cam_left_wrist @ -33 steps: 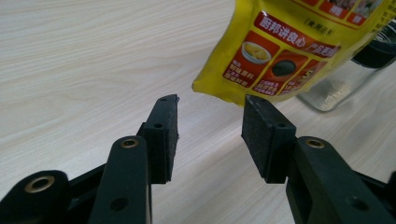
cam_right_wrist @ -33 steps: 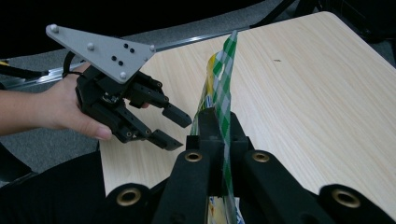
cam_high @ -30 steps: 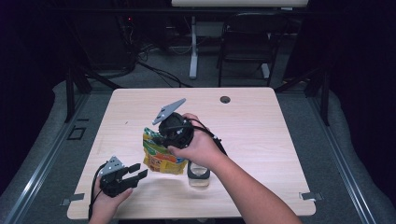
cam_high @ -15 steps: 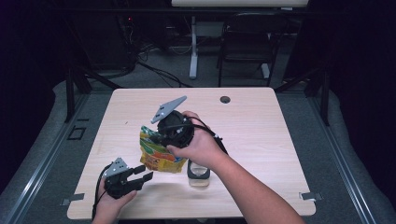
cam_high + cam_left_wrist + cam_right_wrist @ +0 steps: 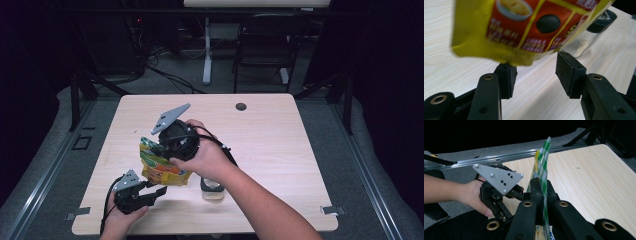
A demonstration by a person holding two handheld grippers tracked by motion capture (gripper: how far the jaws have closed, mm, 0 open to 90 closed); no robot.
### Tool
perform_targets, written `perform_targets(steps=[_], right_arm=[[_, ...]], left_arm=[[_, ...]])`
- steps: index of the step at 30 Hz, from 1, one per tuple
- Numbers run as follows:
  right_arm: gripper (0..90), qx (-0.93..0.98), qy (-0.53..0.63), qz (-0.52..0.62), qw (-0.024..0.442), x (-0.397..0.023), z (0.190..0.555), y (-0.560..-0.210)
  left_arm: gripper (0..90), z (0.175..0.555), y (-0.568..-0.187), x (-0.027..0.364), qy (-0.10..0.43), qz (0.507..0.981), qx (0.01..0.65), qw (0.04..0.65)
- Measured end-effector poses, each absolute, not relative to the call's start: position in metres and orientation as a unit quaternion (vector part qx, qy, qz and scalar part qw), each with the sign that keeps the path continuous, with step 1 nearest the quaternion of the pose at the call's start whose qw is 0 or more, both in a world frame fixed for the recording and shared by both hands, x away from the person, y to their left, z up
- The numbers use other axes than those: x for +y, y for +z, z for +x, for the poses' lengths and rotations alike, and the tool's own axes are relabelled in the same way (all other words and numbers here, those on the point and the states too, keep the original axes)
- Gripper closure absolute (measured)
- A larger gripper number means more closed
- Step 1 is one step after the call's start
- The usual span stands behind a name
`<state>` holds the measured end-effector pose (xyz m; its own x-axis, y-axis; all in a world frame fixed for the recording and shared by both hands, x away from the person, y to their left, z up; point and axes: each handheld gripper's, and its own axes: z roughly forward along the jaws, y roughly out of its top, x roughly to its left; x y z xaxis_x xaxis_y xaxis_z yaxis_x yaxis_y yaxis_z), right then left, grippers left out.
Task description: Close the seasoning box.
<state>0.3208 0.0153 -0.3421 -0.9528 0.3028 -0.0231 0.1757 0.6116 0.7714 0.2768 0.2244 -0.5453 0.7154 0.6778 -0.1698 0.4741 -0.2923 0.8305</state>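
Note:
A yellow and orange snack pouch (image 5: 162, 167) hangs upright over the table's front left. My right gripper (image 5: 159, 148) is shut on its green-checked top edge (image 5: 543, 167), with both jaws pressed flat against the foil. My left gripper (image 5: 154, 189) sits low by the front edge, just left of the pouch. In the left gripper view the pouch's bottom edge (image 5: 506, 53) hangs above the gap of my left gripper (image 5: 536, 72). Its jaws have just been opening, and the pads (image 5: 569, 73) do not press on the pouch.
A clear glass jar (image 5: 212, 189) with a black lid lies on its side right of the pouch, under the right forearm. A dark round grommet (image 5: 241, 106) sits near the table's far edge. Bare wood table (image 5: 300, 150) stretches to the right.
The left gripper's jaws have spread a little wider under the pouch. Both hands have stayed roughly where they were, and the right gripper still holds the pouch.

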Motion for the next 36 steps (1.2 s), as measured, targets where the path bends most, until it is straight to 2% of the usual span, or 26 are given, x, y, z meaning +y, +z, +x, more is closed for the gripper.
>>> perform_targets(steps=[23, 36], right_arm=[[90.0, 0.898, 0.415, 0.131, 0.071, 0.0201, 0.3234, -0.3449], [90.0, 0.899, 0.411, 0.122, 0.086, 0.0163, 0.3257, -0.3460]], left_arm=[[52.0, 0.2751, -0.5440, 0.2209, 0.095, 0.803, 0.351, 0.471], [52.5, 0.2743, -0.5403, 0.2261, 0.097, 0.801, 0.352, 0.474]])
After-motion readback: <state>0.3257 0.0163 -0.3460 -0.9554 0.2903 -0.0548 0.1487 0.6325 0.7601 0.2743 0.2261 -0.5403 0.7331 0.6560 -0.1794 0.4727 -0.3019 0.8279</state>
